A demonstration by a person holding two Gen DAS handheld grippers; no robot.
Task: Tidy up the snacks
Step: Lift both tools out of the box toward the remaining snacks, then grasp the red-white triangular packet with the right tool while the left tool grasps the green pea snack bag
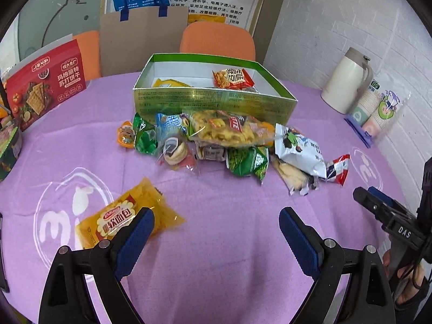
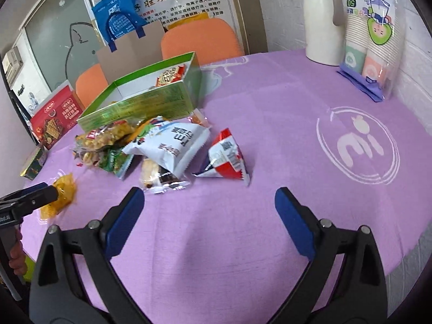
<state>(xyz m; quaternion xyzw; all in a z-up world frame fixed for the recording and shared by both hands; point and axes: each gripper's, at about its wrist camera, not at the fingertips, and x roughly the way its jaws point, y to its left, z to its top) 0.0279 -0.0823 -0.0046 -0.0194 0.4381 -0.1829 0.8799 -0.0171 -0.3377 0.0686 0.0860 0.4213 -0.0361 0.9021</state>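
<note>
A green open box (image 1: 213, 102) stands at the table's middle back with an orange-red packet (image 1: 232, 78) and a yellow packet (image 1: 168, 83) inside. A pile of snack packets (image 1: 216, 140) lies in front of it. A yellow bread packet (image 1: 127, 216) lies apart, just left of my left gripper (image 1: 216, 224), which is open and empty above the cloth. My right gripper (image 2: 209, 202) is open and empty, near a red-and-white packet (image 2: 225, 159) and a white packet (image 2: 172, 143). The box also shows in the right wrist view (image 2: 151, 102).
A purple cloth (image 1: 216, 256) covers the round table. A red cracker box (image 1: 46, 83) stands at the left. A white jug (image 2: 322, 19) and a sleeve of paper cups (image 2: 370, 40) stand at the right by the wall. Orange chairs (image 1: 218, 40) are behind.
</note>
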